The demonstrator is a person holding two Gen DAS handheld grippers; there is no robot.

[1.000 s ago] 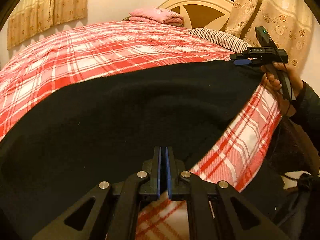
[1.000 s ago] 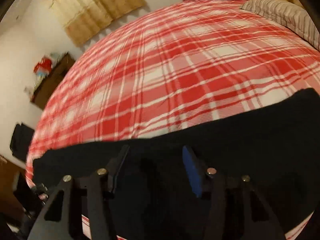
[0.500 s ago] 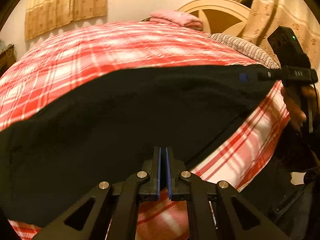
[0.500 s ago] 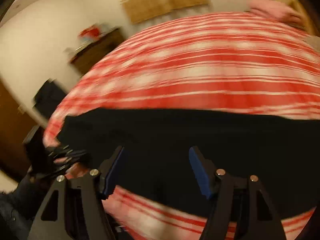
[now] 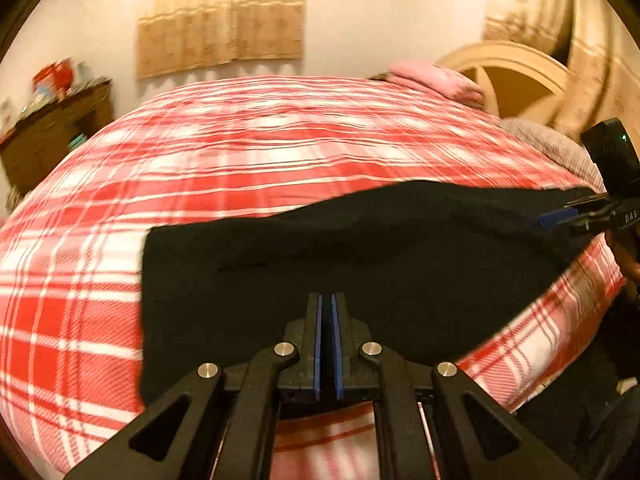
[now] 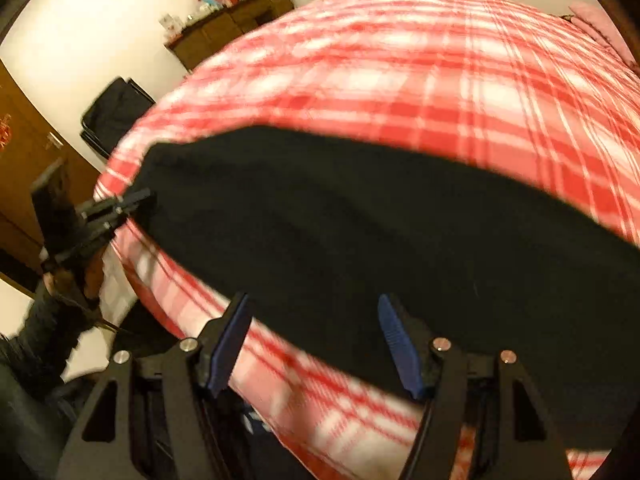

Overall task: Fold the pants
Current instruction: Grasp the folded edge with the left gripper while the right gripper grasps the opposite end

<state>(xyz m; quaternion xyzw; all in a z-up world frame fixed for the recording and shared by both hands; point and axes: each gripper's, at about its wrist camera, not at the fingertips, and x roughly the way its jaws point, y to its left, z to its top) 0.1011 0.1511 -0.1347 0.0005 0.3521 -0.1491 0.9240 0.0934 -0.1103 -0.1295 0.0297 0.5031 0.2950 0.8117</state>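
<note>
Black pants (image 5: 340, 248) lie flat in a long band across the near edge of a red plaid bed (image 5: 248, 152). My left gripper (image 5: 327, 312) is shut, its blue pads pinched together at the pants' near edge at the left end; it seems to hold the fabric. My right gripper (image 6: 316, 312) is open, its blue pads spread wide over the pants (image 6: 360, 232) near their right end. Each gripper shows in the other view: the right one (image 5: 560, 216) at the pants' far right, the left one (image 6: 120, 204) at the far left.
A pink folded item (image 5: 436, 80) and a striped pillow (image 5: 548, 148) sit by the headboard (image 5: 504, 76). A dark wooden dresser (image 6: 236, 20) stands by the wall beyond the bed. A black bag (image 6: 116, 116) sits at the bed's foot.
Both cameras have swung left. The pants' left end now shows as a straight edge on the bed. The right gripper stays open, the left stays shut.
</note>
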